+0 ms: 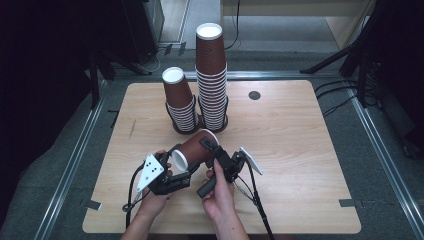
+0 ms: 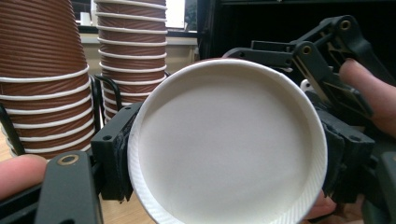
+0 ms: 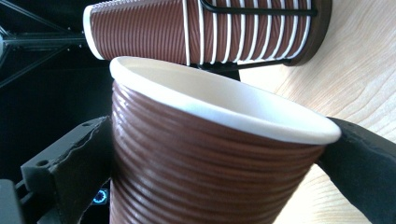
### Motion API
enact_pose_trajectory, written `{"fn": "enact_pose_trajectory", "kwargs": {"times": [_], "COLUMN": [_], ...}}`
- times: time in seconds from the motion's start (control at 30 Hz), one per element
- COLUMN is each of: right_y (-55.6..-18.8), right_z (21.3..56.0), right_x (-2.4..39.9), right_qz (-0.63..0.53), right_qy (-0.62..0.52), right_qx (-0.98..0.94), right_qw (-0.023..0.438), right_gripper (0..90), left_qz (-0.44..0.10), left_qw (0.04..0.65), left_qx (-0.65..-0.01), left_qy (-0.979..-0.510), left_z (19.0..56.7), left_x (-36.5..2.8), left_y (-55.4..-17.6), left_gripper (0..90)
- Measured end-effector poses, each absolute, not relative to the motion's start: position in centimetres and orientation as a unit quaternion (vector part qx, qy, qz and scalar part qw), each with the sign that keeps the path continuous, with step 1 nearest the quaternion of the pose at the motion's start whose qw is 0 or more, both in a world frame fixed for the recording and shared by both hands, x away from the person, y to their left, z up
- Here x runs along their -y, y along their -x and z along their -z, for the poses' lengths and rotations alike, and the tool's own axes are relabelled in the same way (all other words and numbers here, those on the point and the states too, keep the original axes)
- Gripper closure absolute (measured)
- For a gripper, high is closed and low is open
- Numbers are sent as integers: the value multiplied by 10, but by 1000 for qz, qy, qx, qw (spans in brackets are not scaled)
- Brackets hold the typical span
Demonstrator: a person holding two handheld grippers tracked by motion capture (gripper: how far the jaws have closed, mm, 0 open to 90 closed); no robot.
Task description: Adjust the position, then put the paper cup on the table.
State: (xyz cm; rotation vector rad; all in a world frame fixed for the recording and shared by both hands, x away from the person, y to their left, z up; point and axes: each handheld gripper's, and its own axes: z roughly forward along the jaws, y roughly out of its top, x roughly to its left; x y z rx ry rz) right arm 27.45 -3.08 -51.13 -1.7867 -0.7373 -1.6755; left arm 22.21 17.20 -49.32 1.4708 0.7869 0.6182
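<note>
Grippers, two, lower centre: left gripper [image 1: 176, 172] and right gripper [image 1: 214, 150] both clamped on one brown paper cup [image 1: 195, 148] held sideways above table [image 1: 300, 150]. Two cup stacks [image 1: 211, 75] in black holders, upper centre.

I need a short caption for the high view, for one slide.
Both tongs, left and right, grip one brown paper cup before two cup stacks.

The cup [image 1: 194, 149] looked like brown paper, ribbed outside, with a smooth matt white base and rolled rim. Both stacked cups [image 1: 212, 80] showed the same ribbed paper, standing in thin black wire holders [image 1: 176, 120]. The desk [image 1: 300, 150] was pale, matt wood grain. The tongs [image 1: 172, 176] looked matt black plastic.
</note>
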Motion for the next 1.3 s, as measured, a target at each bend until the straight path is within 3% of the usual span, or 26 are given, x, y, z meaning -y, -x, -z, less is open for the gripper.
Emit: {"fn": "enact_pose_trajectory", "kwargs": {"times": [0.3, 1.0, 1.3], "right_y": [-278, -277, -275], "right_z": [513, 511, 510], "right_x": [29, 31, 30], "right_qz": [622, 615, 627], "right_qy": [674, 674, 663], "right_qx": [264, 275, 269], "right_qw": [298, 303, 309], "right_gripper": [4, 116, 94], "left_qz": [-272, -273, -289], "left_qw": [626, 633, 634], "left_qx": [-334, -334, -323], "left_qy": [-651, -643, -641], "left_z": [496, 500, 498], "left_x": [-166, -169, -167], "left_y": [-220, -219, -216], "left_gripper": [224, 206, 217]}}
